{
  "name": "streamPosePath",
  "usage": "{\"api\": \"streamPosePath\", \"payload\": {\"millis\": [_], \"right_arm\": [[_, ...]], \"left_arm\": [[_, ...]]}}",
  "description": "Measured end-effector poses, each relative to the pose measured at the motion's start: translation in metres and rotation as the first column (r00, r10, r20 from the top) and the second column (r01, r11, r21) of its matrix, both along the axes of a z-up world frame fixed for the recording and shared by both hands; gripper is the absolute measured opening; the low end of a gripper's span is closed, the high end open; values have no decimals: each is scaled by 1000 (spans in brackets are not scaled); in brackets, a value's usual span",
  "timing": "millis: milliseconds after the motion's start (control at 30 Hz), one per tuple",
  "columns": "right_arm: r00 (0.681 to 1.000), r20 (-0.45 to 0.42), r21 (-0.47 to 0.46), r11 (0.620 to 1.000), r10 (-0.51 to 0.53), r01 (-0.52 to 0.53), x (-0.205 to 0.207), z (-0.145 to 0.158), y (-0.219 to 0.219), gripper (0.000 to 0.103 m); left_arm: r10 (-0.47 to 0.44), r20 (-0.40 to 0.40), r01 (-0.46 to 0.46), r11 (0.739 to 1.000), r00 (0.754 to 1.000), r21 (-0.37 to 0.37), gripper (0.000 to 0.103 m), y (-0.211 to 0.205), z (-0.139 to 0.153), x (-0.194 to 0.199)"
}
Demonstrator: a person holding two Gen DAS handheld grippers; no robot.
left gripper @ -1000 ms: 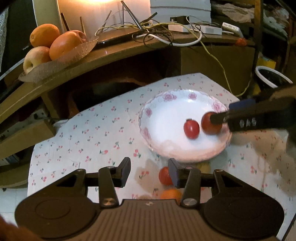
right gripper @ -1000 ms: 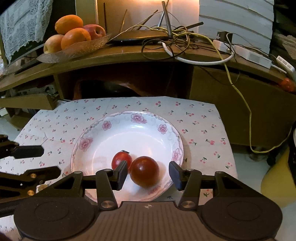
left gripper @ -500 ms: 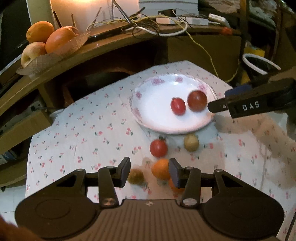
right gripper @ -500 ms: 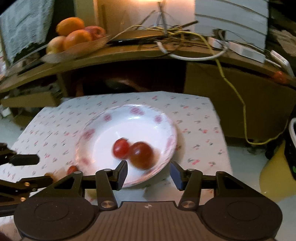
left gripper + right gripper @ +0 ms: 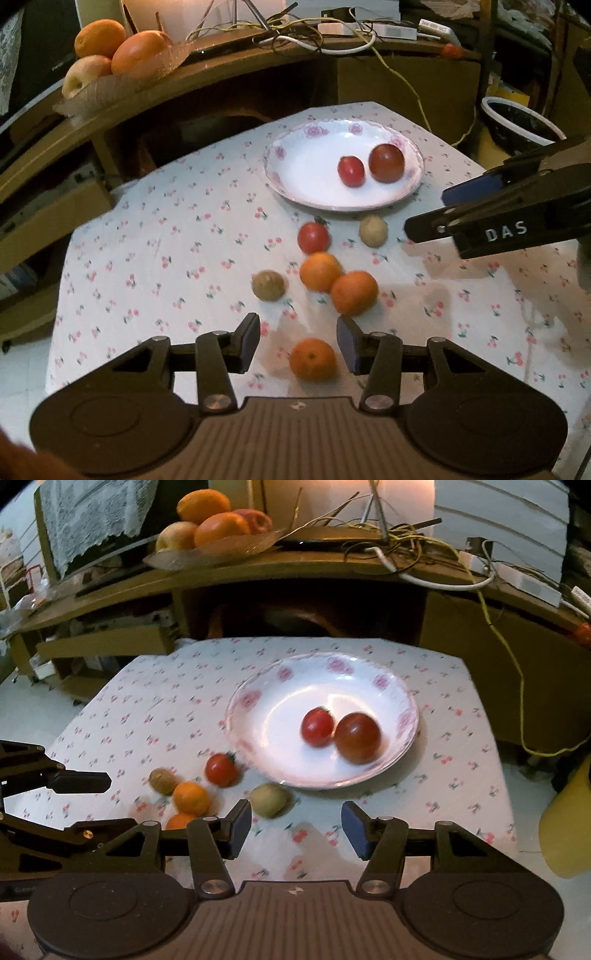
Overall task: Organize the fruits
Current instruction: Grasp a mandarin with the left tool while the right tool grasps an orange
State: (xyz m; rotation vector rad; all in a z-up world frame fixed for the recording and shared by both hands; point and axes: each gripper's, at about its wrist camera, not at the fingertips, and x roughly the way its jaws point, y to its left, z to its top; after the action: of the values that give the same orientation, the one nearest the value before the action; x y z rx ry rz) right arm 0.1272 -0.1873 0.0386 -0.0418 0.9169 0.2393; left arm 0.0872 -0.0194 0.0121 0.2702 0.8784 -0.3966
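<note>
Judging by the layout, roughly a quarter done: two tomatoes, small red and larger dark, sat touching in the flowered plate. Left on the cloth, just beside the plate: one tomato, two kiwis, three oranges. Pulled back compared with a second ago, both tools, bringing the loose fruit into view. Left gripper hung open and empty above the nearest orange; right gripper empty, having just been opening, the dark tomato no longer between its jaws.
</note>
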Motion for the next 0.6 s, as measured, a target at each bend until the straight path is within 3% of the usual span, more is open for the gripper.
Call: {"api": "streamPosePath", "payload": {"millis": [267,600], "right_arm": [[996,-42,12,997,75,-75,-16,-8,20,56],[976,-77,19,979,205,-205,-6,-18,49,57]], "left_arm": [[-17,-25,18,1000,1000,16,51,-6,-11,-9],[-27,-58,28,999,998,22,51,-3,-20,-3]]}}
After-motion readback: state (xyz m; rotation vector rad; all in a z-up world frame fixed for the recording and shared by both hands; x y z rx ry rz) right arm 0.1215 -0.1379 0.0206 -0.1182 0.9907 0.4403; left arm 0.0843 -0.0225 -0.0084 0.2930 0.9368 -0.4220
